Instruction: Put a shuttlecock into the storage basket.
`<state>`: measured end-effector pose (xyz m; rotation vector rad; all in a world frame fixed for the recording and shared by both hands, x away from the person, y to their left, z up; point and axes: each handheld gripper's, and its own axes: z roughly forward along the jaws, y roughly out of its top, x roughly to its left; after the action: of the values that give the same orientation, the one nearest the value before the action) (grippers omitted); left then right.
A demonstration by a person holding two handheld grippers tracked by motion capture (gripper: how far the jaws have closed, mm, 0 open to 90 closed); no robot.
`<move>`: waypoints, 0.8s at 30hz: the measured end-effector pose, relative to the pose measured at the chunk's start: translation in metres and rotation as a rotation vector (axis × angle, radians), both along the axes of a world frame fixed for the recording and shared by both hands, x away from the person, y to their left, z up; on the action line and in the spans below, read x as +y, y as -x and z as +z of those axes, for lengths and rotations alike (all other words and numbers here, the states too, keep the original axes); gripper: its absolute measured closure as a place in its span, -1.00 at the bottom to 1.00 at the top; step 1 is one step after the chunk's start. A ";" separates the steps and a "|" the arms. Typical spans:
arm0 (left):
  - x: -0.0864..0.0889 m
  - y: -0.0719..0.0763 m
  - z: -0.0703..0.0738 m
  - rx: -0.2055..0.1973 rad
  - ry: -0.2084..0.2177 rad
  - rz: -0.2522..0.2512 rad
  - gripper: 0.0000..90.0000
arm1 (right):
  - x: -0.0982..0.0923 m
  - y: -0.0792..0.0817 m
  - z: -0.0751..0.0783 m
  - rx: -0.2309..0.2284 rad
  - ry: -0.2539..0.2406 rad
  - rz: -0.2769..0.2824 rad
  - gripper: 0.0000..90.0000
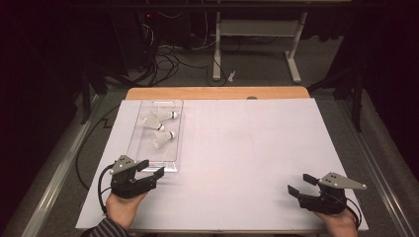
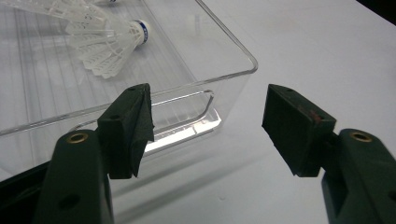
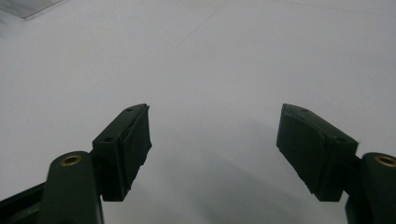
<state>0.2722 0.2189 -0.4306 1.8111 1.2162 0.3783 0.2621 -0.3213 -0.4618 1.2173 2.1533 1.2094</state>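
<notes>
Your left gripper (image 1: 152,169) sits open at the near end of the clear tray (image 1: 175,140), ready for the shuttlecocks (image 1: 160,139); your right gripper (image 1: 301,184) waits open, well away.

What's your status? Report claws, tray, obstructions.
Left claw open at clear tray near end. Right claw open, empty. Two shuttlecocks in tray. Path unobstructed.

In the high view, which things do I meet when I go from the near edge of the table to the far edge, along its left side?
Left tool → clear tray, its near end first → nearer shuttlecock → farther shuttlecock → wooden table edge.
</notes>
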 end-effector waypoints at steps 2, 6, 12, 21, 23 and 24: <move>0.000 0.000 -0.001 0.001 0.001 0.002 -0.25 | 0.000 0.000 0.000 0.000 0.000 0.000 -0.41; 0.001 0.000 -0.003 0.001 0.002 0.007 -0.26 | 0.000 0.000 0.000 0.001 -0.001 -0.001 -0.41; 0.001 0.001 -0.006 0.002 0.003 0.008 -0.27 | 0.000 0.000 0.000 -0.002 -0.002 0.000 -0.41; 0.001 0.002 -0.008 -0.003 0.004 0.009 -0.27 | 0.000 0.000 0.000 -0.003 -0.001 0.002 -0.41; 0.001 0.002 -0.008 -0.003 0.004 0.009 -0.27 | 0.000 0.000 0.000 -0.002 -0.002 0.001 -0.41; 0.001 0.002 -0.009 0.002 0.003 0.009 -0.27 | 0.000 0.000 0.000 -0.003 -0.002 0.001 -0.41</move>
<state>0.2703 0.2200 -0.4393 1.8041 1.2265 0.3795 0.2617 -0.3214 -0.4616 1.2146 2.1514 1.2139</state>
